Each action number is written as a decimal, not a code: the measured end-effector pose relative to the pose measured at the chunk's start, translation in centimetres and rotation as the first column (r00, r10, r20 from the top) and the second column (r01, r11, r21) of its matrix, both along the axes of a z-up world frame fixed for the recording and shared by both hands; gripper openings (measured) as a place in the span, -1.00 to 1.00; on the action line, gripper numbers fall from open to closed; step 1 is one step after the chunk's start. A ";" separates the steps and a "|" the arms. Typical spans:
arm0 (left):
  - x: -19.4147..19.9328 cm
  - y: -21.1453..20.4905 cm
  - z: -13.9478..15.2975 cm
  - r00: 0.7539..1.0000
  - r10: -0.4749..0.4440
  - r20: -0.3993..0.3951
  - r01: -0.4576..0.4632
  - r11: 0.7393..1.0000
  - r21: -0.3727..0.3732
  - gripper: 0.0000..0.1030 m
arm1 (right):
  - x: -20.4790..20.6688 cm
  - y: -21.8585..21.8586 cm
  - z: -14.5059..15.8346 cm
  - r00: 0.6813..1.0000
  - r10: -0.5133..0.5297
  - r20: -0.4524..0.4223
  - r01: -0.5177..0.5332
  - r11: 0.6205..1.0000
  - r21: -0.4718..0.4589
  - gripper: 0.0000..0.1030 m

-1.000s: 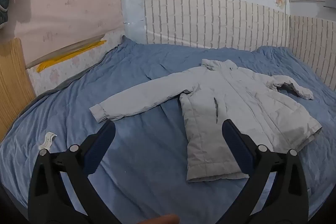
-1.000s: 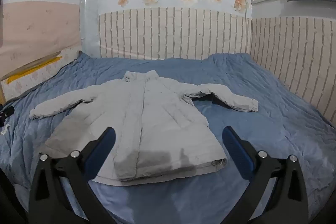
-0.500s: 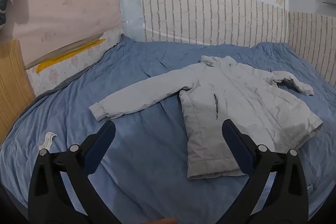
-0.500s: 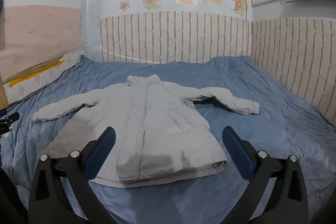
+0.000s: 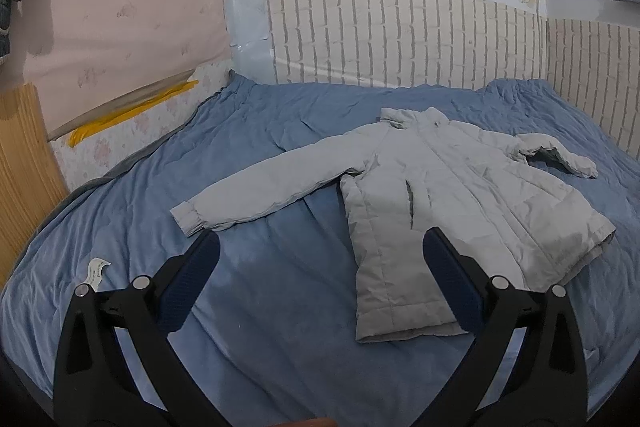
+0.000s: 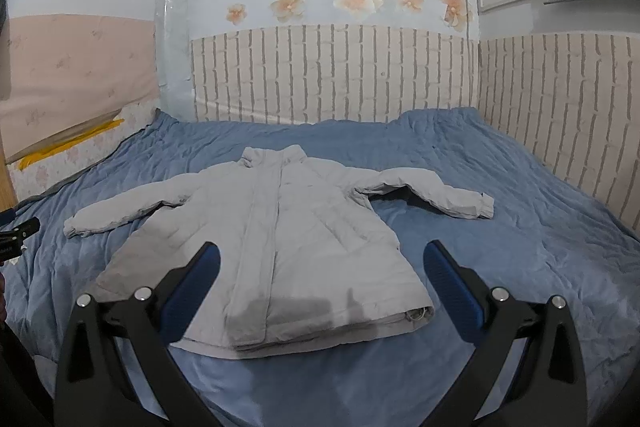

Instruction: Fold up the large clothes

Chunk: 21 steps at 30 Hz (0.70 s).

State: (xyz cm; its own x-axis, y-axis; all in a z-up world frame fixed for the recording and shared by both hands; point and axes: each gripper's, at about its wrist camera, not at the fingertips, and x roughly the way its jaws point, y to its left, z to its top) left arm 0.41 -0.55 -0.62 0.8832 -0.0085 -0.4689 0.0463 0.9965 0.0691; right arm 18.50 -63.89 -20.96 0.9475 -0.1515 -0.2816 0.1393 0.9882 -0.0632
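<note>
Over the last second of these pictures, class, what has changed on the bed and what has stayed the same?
Only the viewpoints drifted slightly; nothing was gripped or released. The grey jacket lies spread flat on the blue bedspread, sleeves out, as before. The left gripper and right gripper stay open and empty, short of the jacket.

- We see a bed [image 5: 280,307] covered by a rumpled blue quilt [image 6: 540,247], filling the lower half of both views.
- A pale grey jacket [image 6: 288,247] lies flat at the centre, front up, sleeves spread to both sides.
- We spot a small white tag [image 5: 96,269] on the quilt, lower left of the left wrist view.
</note>
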 end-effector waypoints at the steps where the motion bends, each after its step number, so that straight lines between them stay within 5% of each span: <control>1: 0.0 0.1 0.0 1.000 0.001 -0.001 -0.001 1.000 -0.003 0.94 | 0.1 0.0 0.0 1.000 0.000 -0.002 0.000 1.000 0.000 0.97; 21: -0.2 0.2 0.5 1.000 0.016 0.000 -0.016 1.000 -0.013 0.94 | 0.4 0.1 -0.1 1.000 0.002 -0.007 -0.002 1.000 -0.012 0.97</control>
